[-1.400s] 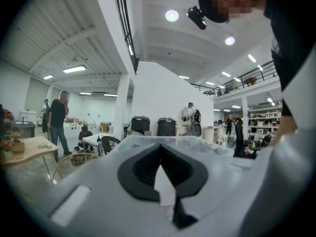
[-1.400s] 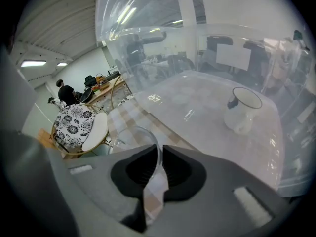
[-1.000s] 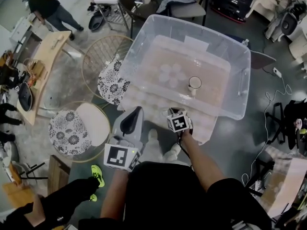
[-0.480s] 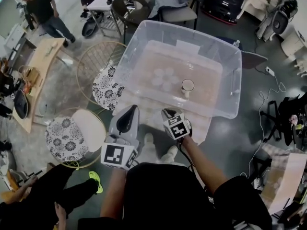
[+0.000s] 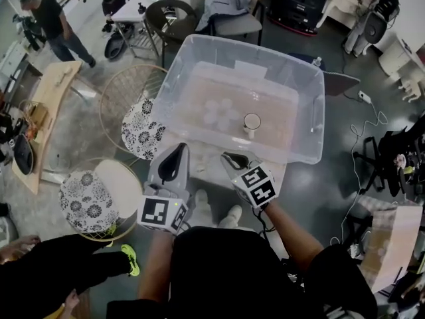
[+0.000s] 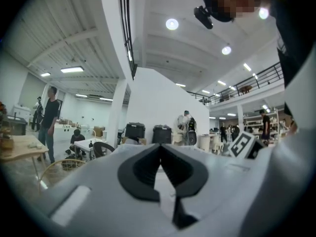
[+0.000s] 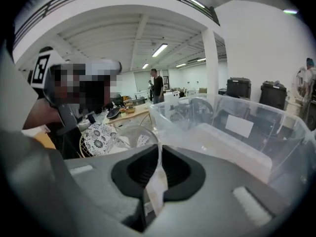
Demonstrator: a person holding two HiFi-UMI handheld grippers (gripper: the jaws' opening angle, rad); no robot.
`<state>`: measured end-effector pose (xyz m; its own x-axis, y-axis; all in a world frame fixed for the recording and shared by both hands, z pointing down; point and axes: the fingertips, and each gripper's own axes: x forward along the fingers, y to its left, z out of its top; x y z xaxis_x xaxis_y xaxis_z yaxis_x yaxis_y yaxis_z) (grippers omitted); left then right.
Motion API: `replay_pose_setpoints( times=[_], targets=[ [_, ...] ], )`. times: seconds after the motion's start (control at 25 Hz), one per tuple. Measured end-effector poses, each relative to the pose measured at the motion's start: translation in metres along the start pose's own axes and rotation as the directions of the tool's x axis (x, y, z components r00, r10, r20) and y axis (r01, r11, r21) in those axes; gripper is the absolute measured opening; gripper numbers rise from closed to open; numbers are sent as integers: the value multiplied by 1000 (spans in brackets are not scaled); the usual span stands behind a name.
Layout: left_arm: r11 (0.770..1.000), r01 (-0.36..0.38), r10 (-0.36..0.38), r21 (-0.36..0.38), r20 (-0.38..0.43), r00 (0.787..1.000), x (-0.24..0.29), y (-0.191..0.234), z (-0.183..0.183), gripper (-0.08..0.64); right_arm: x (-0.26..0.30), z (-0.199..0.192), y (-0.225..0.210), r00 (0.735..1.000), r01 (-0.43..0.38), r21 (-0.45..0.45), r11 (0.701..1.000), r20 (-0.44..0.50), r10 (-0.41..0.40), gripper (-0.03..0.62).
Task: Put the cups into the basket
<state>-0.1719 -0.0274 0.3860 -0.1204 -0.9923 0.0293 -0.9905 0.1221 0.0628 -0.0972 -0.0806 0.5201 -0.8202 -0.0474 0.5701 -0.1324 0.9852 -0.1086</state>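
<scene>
A large clear plastic basket (image 5: 311, 133) stands on the floor ahead of me. One white cup (image 5: 252, 122) stands upright inside it, right of the middle, beside faint round shapes (image 5: 218, 111). My right gripper (image 5: 232, 159) hovers just short of the basket's near wall. In the right gripper view its jaws (image 7: 159, 151) are shut on the thin wall of a clear plastic cup (image 7: 129, 135), with the basket (image 7: 256, 132) beyond. My left gripper (image 5: 174, 166) is held beside it, jaws shut (image 6: 160, 151) with nothing between them.
Two round wicker chairs with flowered cushions (image 5: 141, 129) (image 5: 89, 201) stand left of the basket. A wooden table (image 5: 48, 108) is further left, and cables (image 5: 372, 138) trail on the floor at the right. People walk and sit at the back.
The view has shifted, so the basket sits a little higher and to the left. My right gripper has turned and drifted slightly right and back. The left one holds its place.
</scene>
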Motion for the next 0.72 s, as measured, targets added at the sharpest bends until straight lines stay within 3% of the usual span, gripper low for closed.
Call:
replay_pose_setpoints(
  times=[0.36,0.72],
  targets=[
    [1000,0,0,-6,24,1000,18,14,12,4,-39,96,-23,990,26,-27,999,142,-22,26],
    [1000,14,-13,-20,20,1000,35,28,9,5,-20,136,-73,984,76,20,997,159,-78,26]
  ],
)
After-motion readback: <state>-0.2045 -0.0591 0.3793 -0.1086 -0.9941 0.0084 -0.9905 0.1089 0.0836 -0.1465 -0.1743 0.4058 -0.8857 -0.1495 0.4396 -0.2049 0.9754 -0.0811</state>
